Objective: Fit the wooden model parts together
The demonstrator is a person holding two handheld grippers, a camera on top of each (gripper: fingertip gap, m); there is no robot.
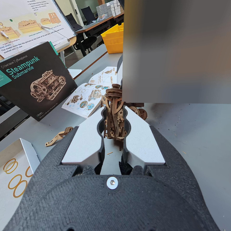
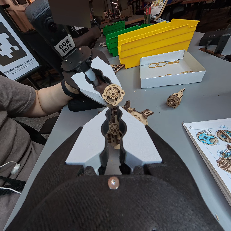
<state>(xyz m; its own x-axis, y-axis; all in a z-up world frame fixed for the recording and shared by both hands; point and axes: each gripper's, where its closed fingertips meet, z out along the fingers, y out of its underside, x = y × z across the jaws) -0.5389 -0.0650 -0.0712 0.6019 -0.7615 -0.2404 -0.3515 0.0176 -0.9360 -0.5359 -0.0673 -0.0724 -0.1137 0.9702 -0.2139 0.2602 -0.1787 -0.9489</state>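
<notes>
Left tool (image 1: 114, 108) clamped on wooden model (image 1: 114, 120), right tool (image 2: 113, 108) pinching same model's stem, above grey bench (image 2: 175, 106).

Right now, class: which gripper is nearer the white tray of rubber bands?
Left. The left gripper has the white tray close beside it; the right gripper sits farther away, across the table.

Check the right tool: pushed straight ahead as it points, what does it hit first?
Likely the round wooden disc just past the right tool, with the left tool right behind it. Depth between them is unclear.
</notes>
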